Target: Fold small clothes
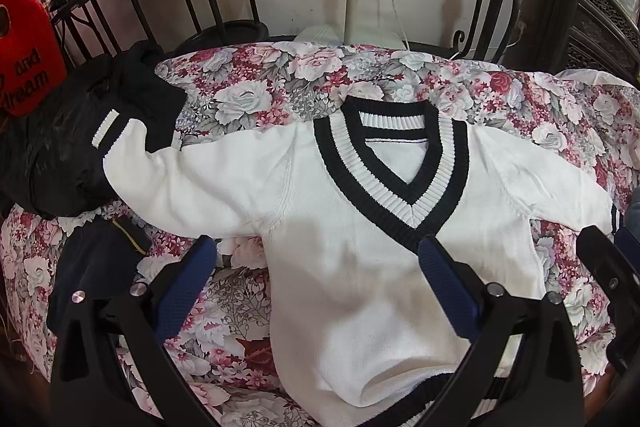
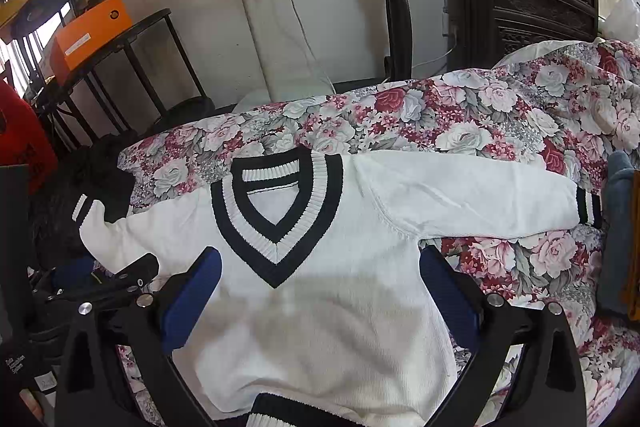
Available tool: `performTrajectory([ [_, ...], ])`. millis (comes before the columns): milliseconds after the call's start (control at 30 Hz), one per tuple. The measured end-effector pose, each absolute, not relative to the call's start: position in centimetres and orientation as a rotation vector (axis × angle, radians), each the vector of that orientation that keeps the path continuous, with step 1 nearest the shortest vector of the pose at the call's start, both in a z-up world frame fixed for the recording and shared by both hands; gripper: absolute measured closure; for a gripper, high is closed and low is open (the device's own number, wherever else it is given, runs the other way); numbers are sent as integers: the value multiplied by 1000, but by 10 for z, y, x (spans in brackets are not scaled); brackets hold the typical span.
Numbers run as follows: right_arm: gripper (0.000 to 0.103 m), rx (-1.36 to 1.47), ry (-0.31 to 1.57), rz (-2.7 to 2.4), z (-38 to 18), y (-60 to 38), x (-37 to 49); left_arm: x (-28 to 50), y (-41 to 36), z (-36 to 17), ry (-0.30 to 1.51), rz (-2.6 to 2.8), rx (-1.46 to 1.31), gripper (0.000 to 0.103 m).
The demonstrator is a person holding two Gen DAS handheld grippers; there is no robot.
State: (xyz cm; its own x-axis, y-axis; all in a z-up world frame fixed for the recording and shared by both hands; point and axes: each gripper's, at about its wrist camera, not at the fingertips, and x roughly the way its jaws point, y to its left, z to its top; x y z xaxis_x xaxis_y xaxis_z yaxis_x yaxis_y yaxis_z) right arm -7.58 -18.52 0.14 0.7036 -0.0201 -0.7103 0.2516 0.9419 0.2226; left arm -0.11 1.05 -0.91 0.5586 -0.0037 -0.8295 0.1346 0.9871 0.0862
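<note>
White knit sweater (image 1: 340,267) is spread flat, unfolded, on the floral bed (image 1: 248,95); both sleeves remain out, left gripper (image 1: 316,267) and right gripper (image 2: 320,279) spread, empty.

red bag (image 1: 28,67) | reads "and", "dream" | rest cut off

The white sweater (image 1: 340,247) is a soft matt knit with ribbed black-and-white trim. The floral cover (image 1: 248,95) under it is smooth printed cloth. The left gripper (image 1: 316,267) has matt black plastic arms, blue textured pads (image 1: 188,283) and shiny metal screws.
</note>
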Motion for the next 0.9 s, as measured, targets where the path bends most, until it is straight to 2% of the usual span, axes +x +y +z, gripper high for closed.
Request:
performTrajectory([
  [900, 3, 319, 781, -154, 0, -185, -75, -1, 13, -11, 981, -82, 143, 4],
])
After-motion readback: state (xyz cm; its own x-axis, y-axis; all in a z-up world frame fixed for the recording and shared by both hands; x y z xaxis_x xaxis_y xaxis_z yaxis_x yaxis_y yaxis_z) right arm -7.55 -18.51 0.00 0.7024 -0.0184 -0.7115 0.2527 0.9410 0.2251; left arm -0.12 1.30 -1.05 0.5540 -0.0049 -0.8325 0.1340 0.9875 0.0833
